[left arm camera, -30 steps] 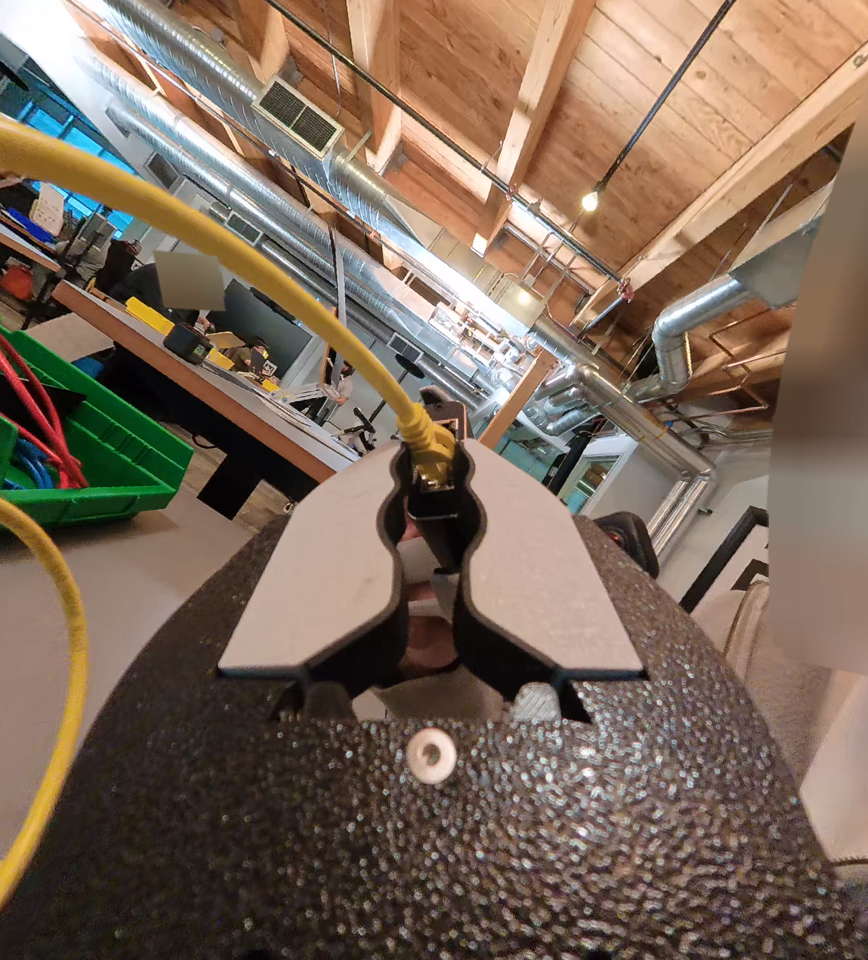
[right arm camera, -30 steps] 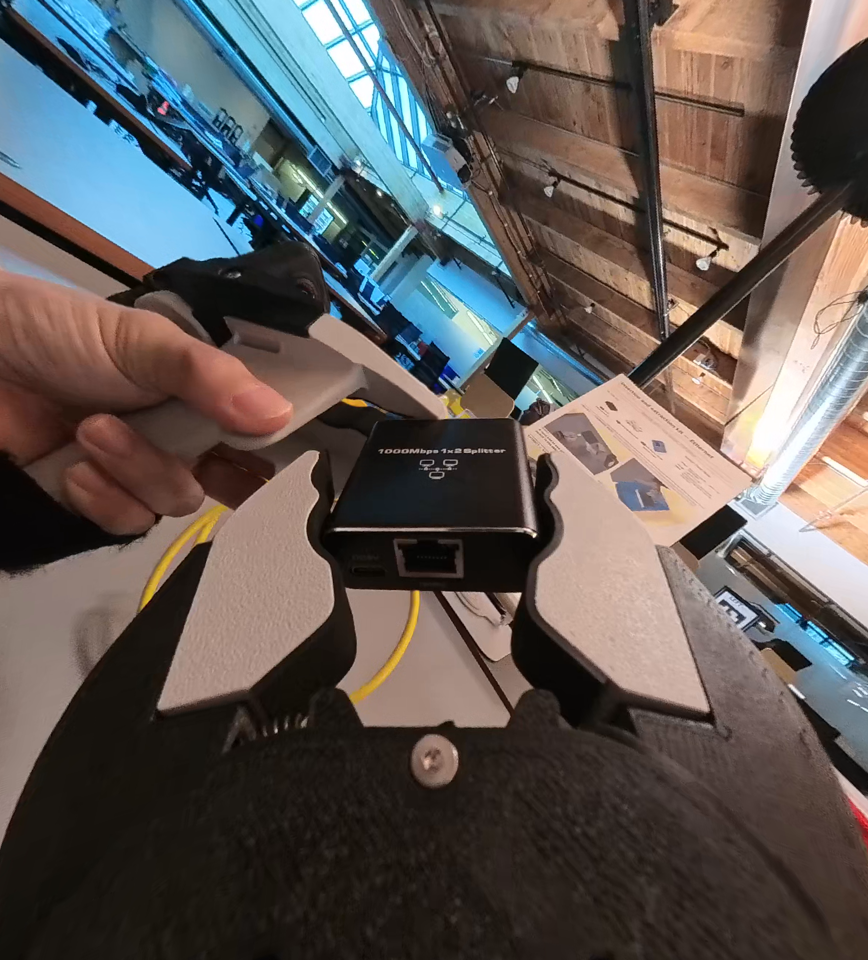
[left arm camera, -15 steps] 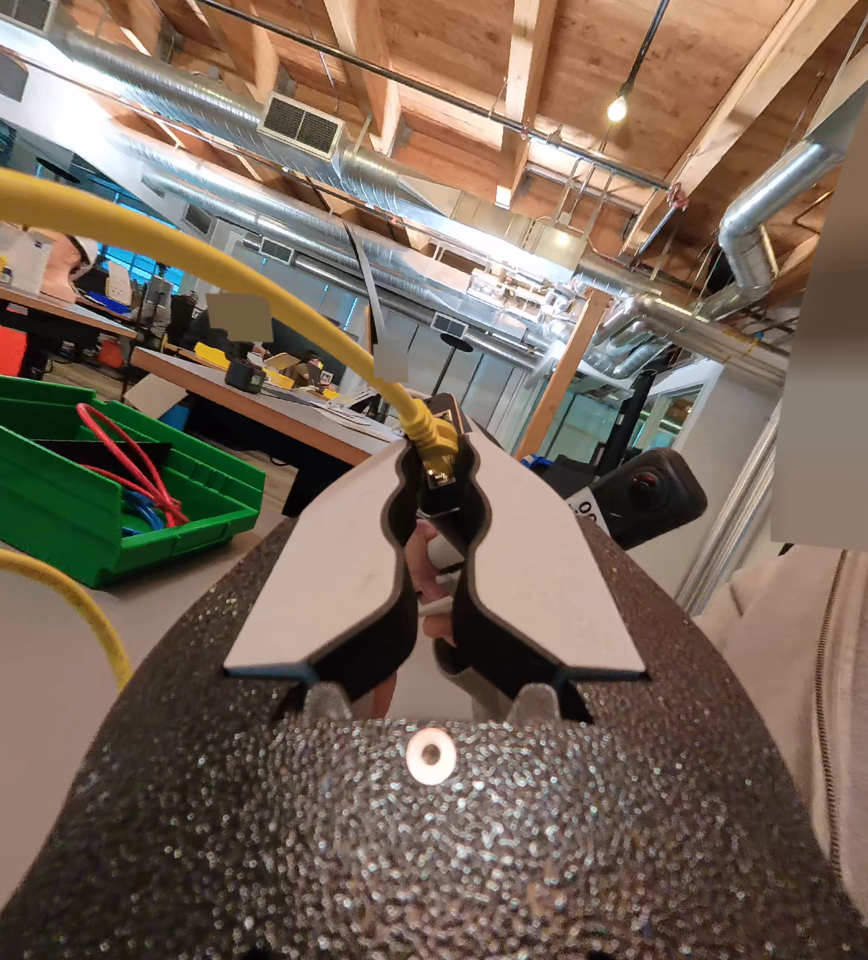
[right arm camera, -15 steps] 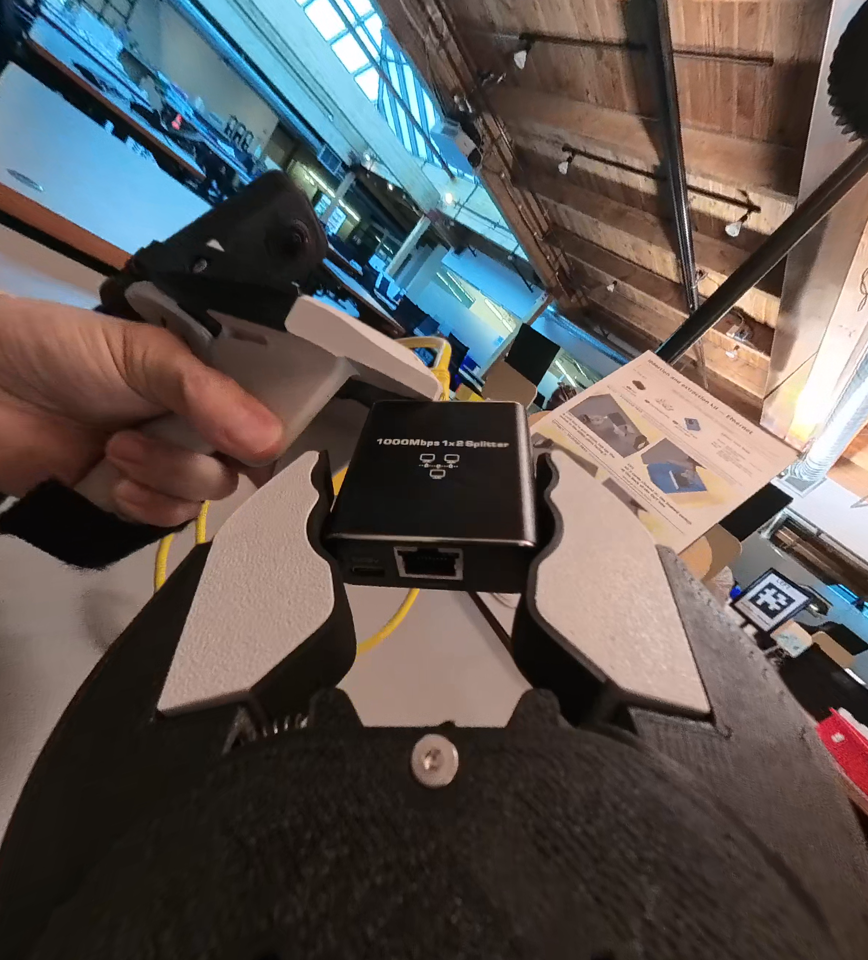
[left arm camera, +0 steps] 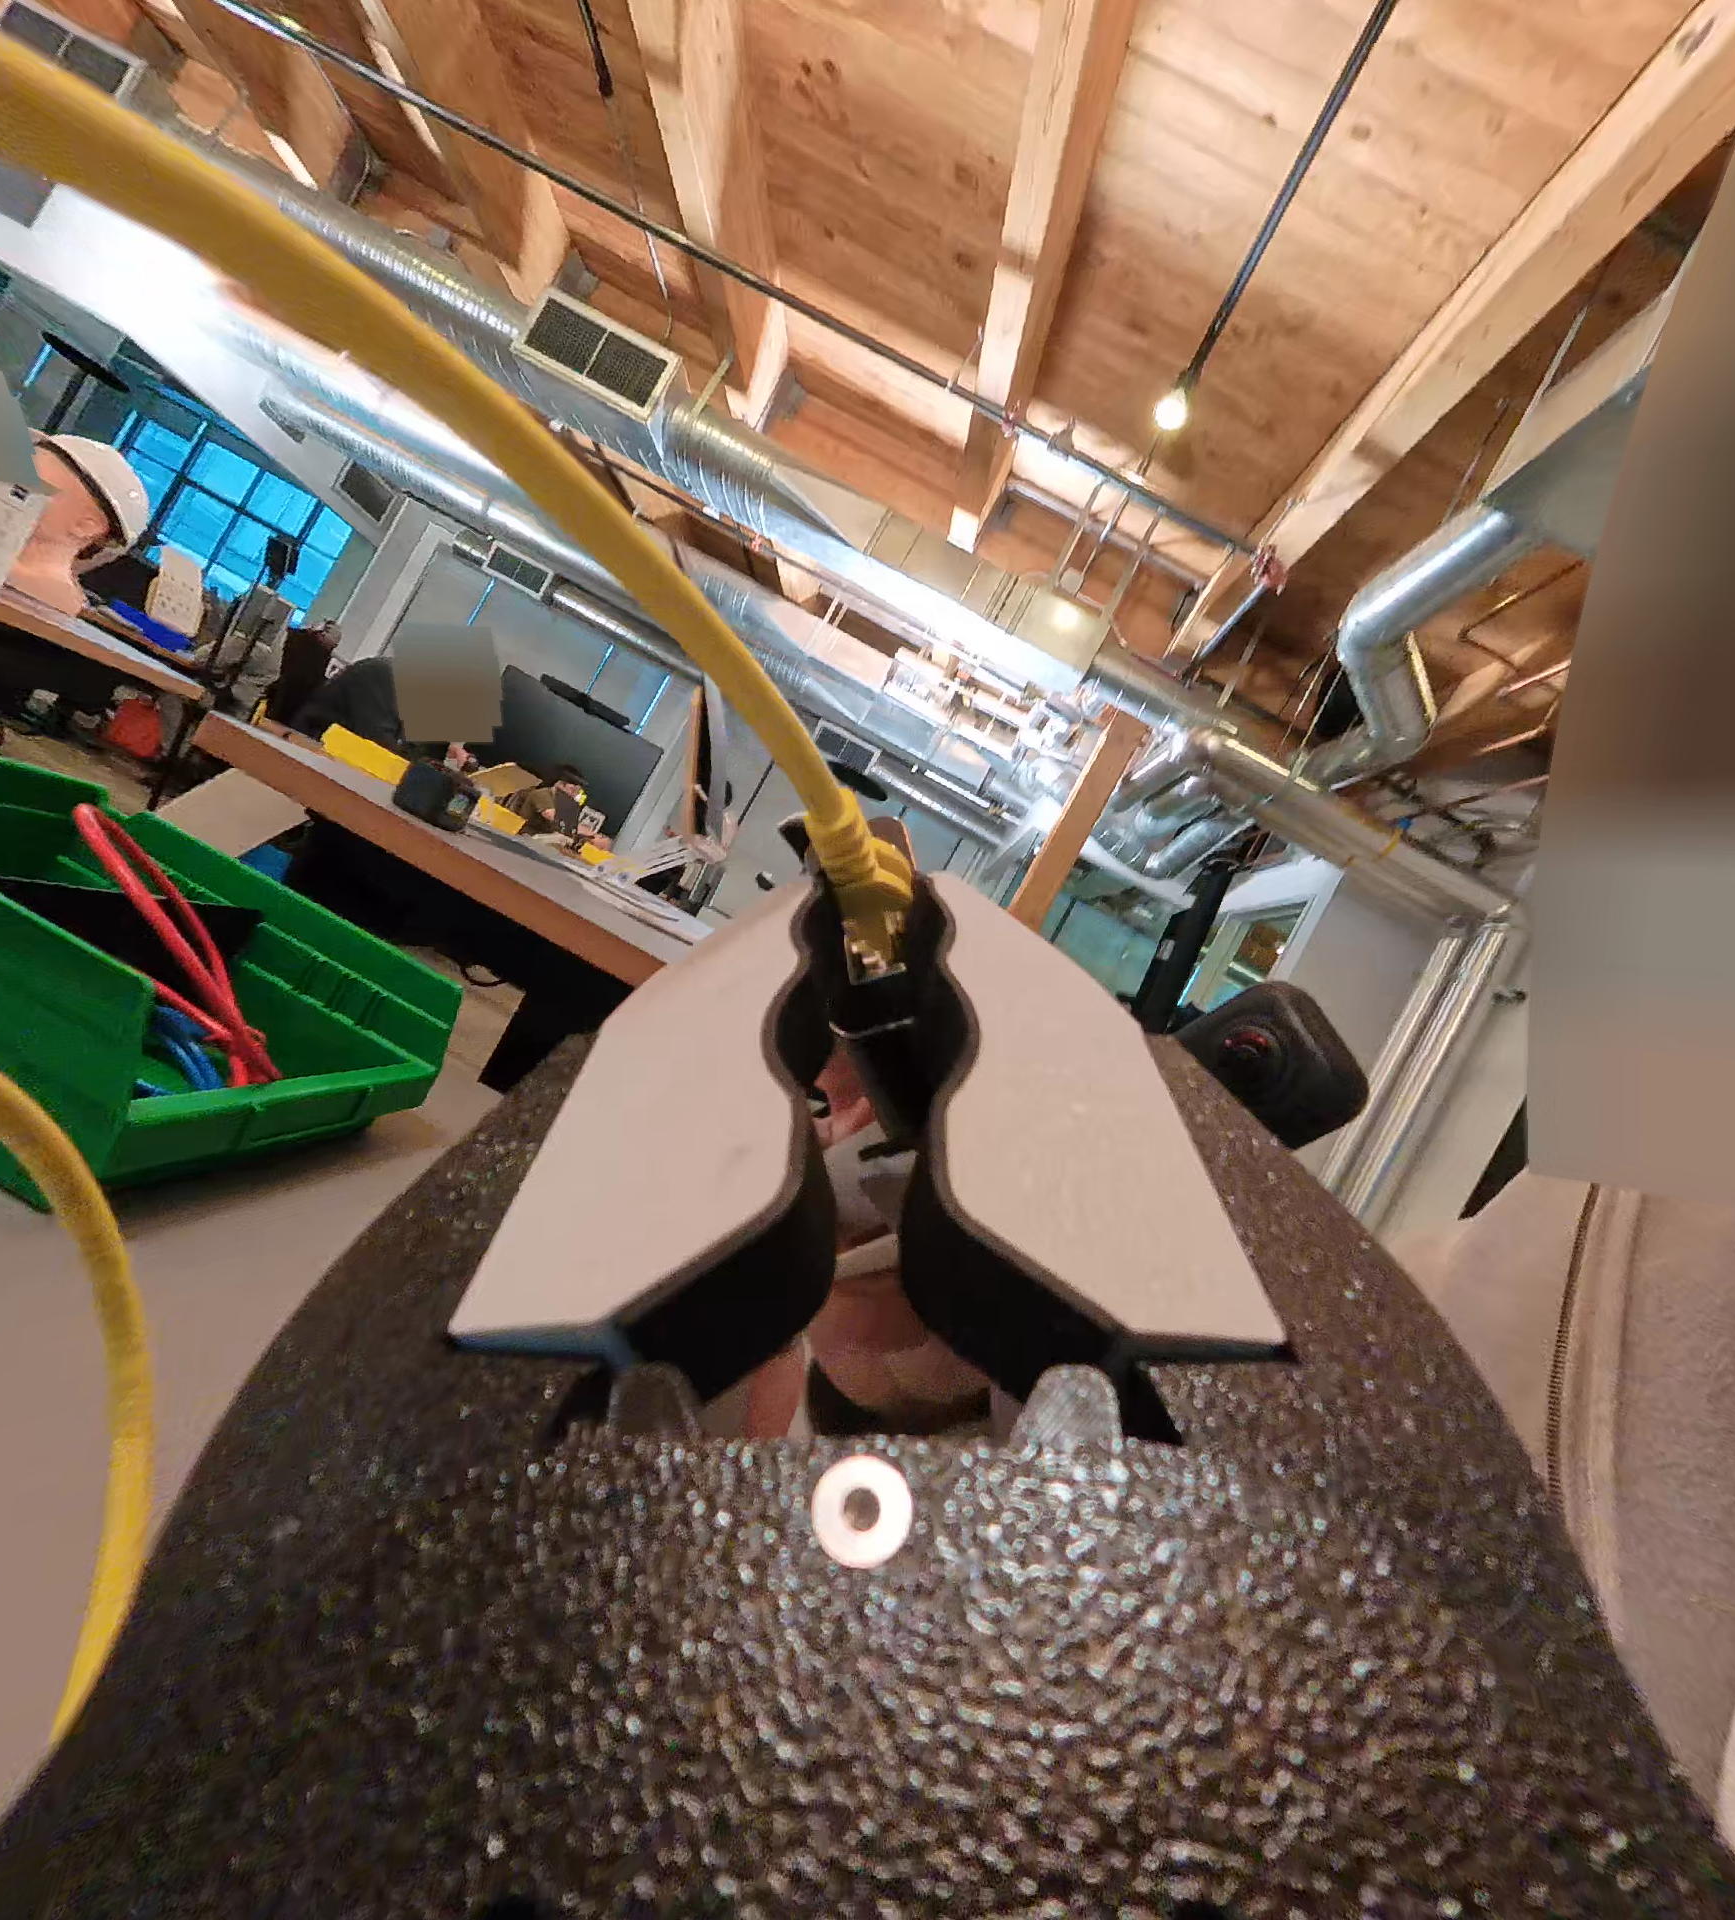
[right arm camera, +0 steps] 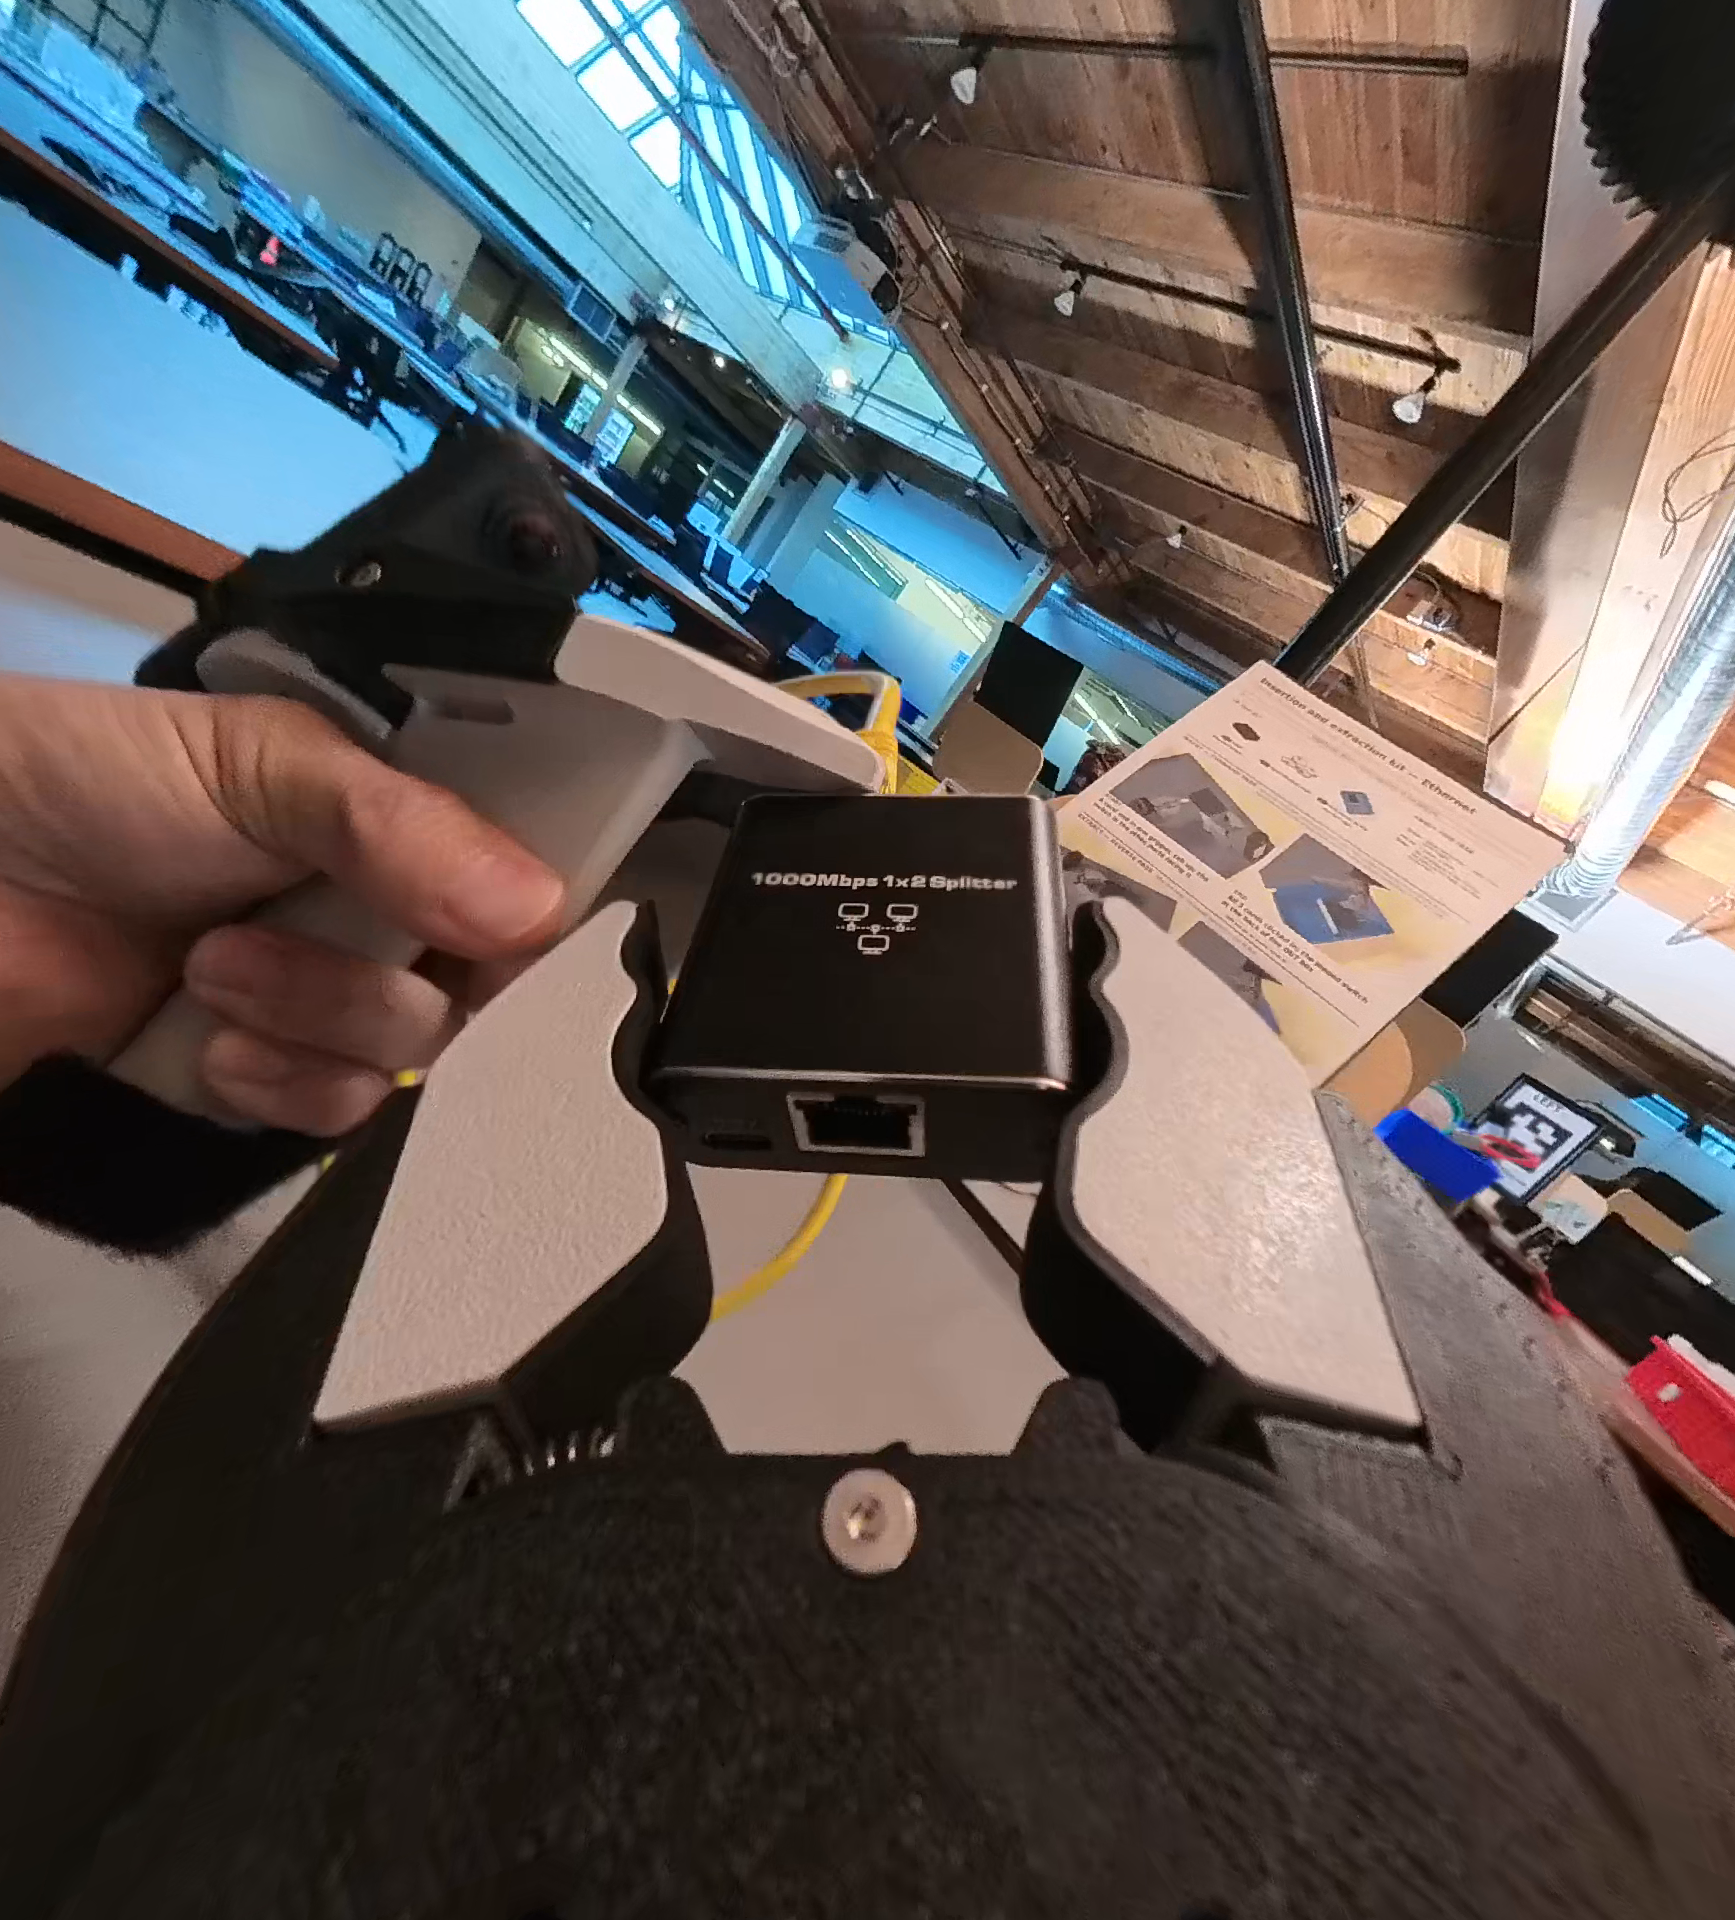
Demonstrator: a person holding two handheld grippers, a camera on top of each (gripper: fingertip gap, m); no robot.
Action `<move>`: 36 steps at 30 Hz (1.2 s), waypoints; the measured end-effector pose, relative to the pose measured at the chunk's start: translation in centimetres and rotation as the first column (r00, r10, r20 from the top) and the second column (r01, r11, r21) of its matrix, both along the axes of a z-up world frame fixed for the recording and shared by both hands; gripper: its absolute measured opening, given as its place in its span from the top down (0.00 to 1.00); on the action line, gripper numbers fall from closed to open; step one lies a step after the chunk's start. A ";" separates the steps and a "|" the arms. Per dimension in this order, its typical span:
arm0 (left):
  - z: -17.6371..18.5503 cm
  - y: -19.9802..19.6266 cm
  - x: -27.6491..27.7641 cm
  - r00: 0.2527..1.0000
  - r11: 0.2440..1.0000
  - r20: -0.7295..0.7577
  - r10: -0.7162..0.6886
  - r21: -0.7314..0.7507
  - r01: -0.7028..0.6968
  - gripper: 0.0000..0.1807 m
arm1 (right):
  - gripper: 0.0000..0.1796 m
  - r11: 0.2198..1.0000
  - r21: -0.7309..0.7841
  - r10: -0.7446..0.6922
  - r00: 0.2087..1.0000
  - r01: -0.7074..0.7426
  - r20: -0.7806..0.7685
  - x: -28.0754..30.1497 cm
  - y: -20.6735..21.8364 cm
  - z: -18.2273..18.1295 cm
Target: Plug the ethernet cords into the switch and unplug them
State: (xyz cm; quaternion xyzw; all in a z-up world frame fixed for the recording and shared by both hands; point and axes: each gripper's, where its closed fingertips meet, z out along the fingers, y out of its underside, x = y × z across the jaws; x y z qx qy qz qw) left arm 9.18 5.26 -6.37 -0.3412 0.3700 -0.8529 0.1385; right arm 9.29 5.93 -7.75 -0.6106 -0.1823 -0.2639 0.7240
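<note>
Both tools lifted clear of the desk, cord plug and switch brought together in mid-air

The left hand-held gripper (left arm camera: 868, 940) is closed tight on the yellow ethernet cord's moulded plug (left arm camera: 863, 883), pinching it at the fingertips so the connector is steadied for a port; the right hand-held gripper (right arm camera: 868, 987) is clamped across the flat sides of the small black metal switch box (right arm camera: 873, 935), apparently so the ports at both ends stay free; the near port is empty; whether the plug is seated in the far end is hidden. White lettering and a network pictogram mark the box top; a printed instruction sheet (right arm camera: 1310, 821) stands behind; a green plastic bin (left arm camera: 115, 997) of red and blue cords sits near the desk's far edge.
</note>
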 end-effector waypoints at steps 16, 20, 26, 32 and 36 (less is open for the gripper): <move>-1.3 0.2 0.5 0.999 0.982 -0.025 0.024 0.189 -0.019 0.93 | 0.57 0.994 -0.099 0.033 0.998 -0.037 -0.048 0.6 0.2 -1.4; -0.9 0.3 0.2 1.000 0.988 -0.013 0.019 0.156 -0.017 0.93 | 0.57 0.997 -0.066 0.038 0.998 -0.042 -0.059 0.4 0.4 -1.2; -0.7 -0.2 0.3 0.997 0.998 -0.023 -0.070 -0.012 0.070 0.94 | 0.57 0.995 -0.095 -0.031 0.996 0.038 0.084 0.9 -0.1 -1.1; -0.5 -0.7 0.3 0.989 0.983 -0.042 -0.139 -0.131 0.132 0.94 | 0.57 0.994 -0.090 -0.052 0.984 0.068 0.173 1.1 -0.7 -0.9; -0.6 -1.0 0.3 0.994 0.996 -0.066 -0.085 -0.034 0.083 0.94 | 0.57 0.991 -0.115 -0.052 0.982 0.074 0.182 1.3 -0.9 -1.0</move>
